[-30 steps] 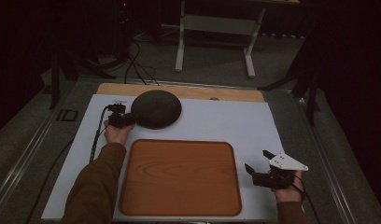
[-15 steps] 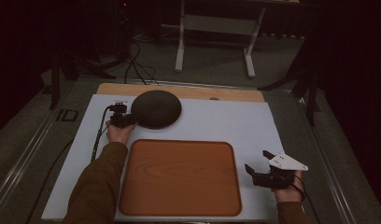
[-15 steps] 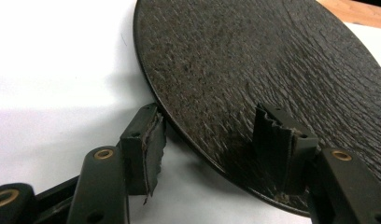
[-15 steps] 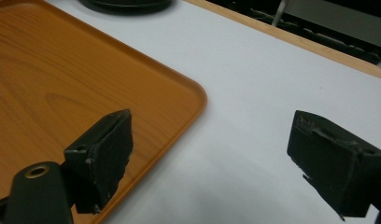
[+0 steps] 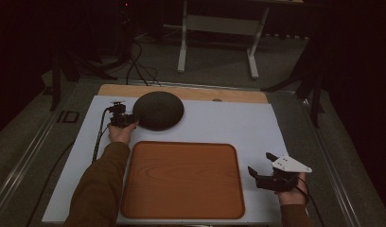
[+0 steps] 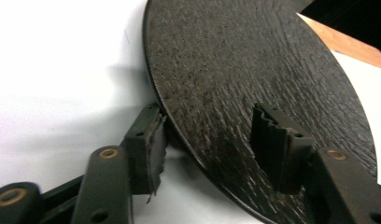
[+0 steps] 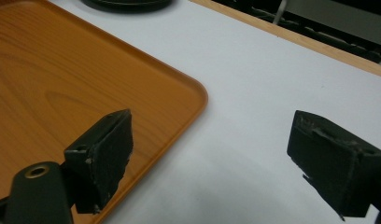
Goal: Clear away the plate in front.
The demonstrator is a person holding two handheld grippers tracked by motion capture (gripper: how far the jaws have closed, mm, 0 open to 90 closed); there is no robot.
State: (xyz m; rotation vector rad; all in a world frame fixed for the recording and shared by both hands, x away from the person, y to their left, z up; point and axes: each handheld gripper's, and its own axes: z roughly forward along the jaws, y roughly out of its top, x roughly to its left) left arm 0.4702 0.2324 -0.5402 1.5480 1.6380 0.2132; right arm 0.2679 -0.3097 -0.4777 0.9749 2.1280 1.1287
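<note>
We straddle the rim of the dark, speckled, round stoneware plate (image 6: pixel 254 84), upturned on the white table (image 5: pixel 229 125) just behind the orange wooden tray (image 5: pixel 181 182). Our left gripper (image 6: pixel 209 144) has just been closing, one jaw under the edge, one over it, pads not yet pressing. The plate looks stiff, heavy and breakable, so the rim is the only hold. Our right gripper (image 7: pixel 216 154) waits open beside the tray.

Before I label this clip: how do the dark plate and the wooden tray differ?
The dark plate is round, speckled near-black; the wooden tray is orange-brown, square with rounded corners. The tray is larger. The plate's rim sits between the left hand-held gripper jaws; the tray lies untouched. Both rest on the white table.
</note>
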